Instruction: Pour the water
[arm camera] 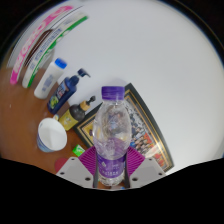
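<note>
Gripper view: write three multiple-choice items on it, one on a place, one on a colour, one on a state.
1. Where is the water bottle?
A. between the gripper fingers
B. lying far beyond them
C. beside the tubes

2. What colour is the bottle's cap?
A. red
B. purple
C. green

3. How does the bottle stand?
A. on its side
B. upside down
C. upright, cap on

Answers: 1 A, the fingers' pads flank its base; 2 B, the cap matches its purple label; 3 C, the cap is at the top, in place.
</note>
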Demonstrator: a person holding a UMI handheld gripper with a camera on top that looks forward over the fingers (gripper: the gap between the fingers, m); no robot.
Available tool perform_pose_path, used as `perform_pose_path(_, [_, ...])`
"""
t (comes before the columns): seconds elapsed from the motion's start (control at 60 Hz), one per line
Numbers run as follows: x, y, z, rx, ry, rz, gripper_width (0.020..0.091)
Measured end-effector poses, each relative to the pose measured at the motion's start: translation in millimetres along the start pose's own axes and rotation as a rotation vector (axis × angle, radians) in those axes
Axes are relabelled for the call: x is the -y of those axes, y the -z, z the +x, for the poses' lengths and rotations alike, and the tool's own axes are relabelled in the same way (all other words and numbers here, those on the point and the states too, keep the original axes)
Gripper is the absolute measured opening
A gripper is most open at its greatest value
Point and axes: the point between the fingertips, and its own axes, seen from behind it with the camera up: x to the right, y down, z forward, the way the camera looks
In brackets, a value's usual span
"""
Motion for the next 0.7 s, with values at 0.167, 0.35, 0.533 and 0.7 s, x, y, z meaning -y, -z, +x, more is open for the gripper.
perform_pose_path(0.167, [-17, -9, -23, 0.119, -0.465, 0.009, 0.0356])
perform_pose_path(0.35, [-35, -28, -58, 0.192, -0.729, 0.030, 0.0357])
perform_pose_path(0.533, [-52, -41, -98, 0.249, -0.856, 0.008, 0.0361])
perform_pose_path(0.7, [-60, -41, -104, 0.221, -0.894, 0.038, 0.0448])
